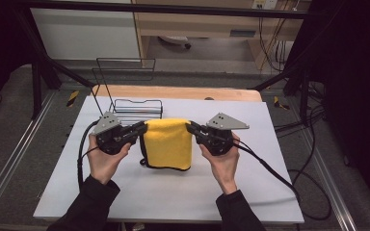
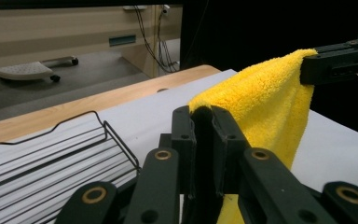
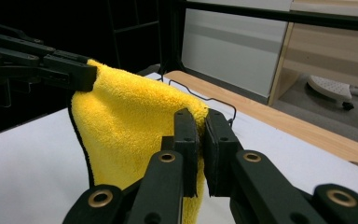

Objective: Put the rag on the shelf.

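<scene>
Yellow cloth (image 1: 167,143): soft terry-like pile, fuzzy and matt, with a dark stitched edge. Left gripper (image 1: 140,128) and right gripper (image 1: 192,129): jaws looked like matt black hard plastic, brass-coloured rivets at the pivots; top plates dull grey. Wire rack (image 1: 136,107): thin black-finished metal rod. Table (image 1: 173,192): smooth matt pale surface; far edge strip (image 1: 173,92) was light wood, smooth, low sheen

Black sleeves, left gripper (image 1: 141,128) and right gripper (image 1: 191,127) black, brass-ringed pivots, grey three-cornered top plates, trailing black cables
</scene>
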The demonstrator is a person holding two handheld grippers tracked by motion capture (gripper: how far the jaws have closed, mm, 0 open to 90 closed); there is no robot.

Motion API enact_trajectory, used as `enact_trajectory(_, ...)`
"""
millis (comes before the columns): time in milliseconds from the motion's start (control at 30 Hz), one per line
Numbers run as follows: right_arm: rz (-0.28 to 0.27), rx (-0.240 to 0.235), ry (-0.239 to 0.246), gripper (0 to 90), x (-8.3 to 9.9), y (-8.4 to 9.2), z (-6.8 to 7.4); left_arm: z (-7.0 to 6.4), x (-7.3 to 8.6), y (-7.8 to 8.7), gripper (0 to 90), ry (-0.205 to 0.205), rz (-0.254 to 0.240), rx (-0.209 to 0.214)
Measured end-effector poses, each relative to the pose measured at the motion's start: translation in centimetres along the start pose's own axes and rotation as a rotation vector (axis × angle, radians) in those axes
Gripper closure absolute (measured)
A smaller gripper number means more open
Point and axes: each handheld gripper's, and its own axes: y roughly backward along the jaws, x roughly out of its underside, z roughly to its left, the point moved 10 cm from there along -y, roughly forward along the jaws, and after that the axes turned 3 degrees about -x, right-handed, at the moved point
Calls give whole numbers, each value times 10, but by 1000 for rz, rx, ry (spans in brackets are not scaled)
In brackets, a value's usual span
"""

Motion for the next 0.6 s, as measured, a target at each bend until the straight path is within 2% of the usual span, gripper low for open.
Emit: enact_trajectory(600, -71, -2, 35, 852, -42, -9, 13, 15, -33, 24, 809, -5, -104, -50)
